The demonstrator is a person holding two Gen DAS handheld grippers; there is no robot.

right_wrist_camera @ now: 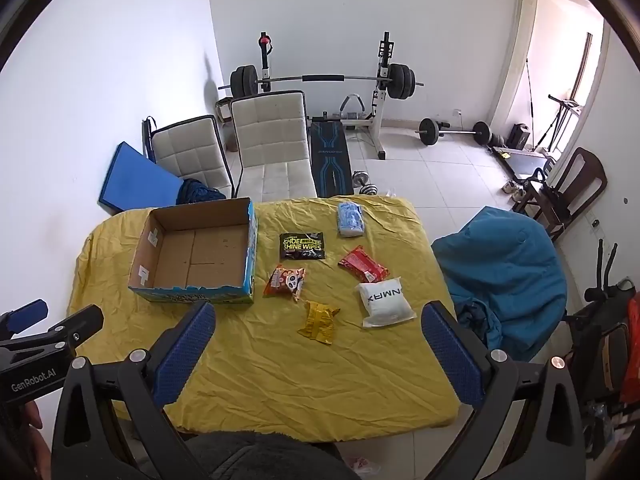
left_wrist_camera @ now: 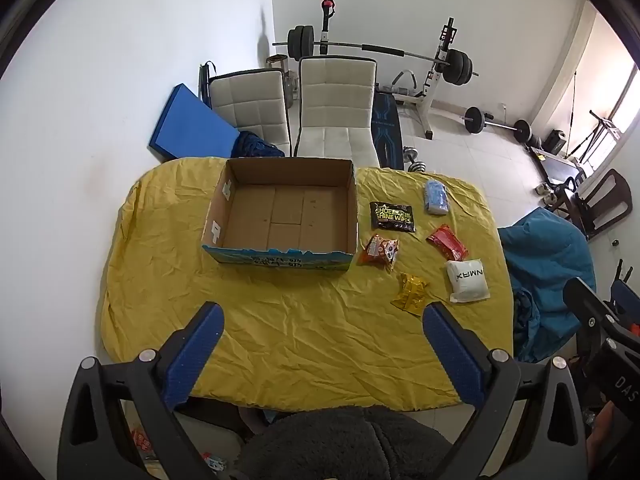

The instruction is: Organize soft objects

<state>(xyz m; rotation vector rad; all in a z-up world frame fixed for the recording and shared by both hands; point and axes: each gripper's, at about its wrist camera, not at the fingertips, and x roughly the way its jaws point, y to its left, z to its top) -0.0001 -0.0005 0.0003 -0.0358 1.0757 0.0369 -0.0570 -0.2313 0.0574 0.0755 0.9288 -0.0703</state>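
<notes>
Two grippers above yellow cloth (left_wrist_camera: 280,320), left gripper (left_wrist_camera: 322,320) jaws wide apart, empty, right gripper (right_wrist_camera: 318,320) likewise

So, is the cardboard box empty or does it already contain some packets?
Empty. Both views show the cardboard box with its bare brown floor; the packets, such as the white packet, lie outside on the yellow cloth.

A room in a home, used as both dining space and gym. A table (right_wrist_camera: 280,368) under a yellow cloth fills the centre; two padded chairs (right_wrist_camera: 276,148) stand at 12 o'clock. Behind them sit a barbell rack (right_wrist_camera: 324,80) and bench (right_wrist_camera: 332,160), with a loose barbell (right_wrist_camera: 454,132) at 2 o'clock on the tiled floor (right_wrist_camera: 440,172). Walls are plain white.
</notes>
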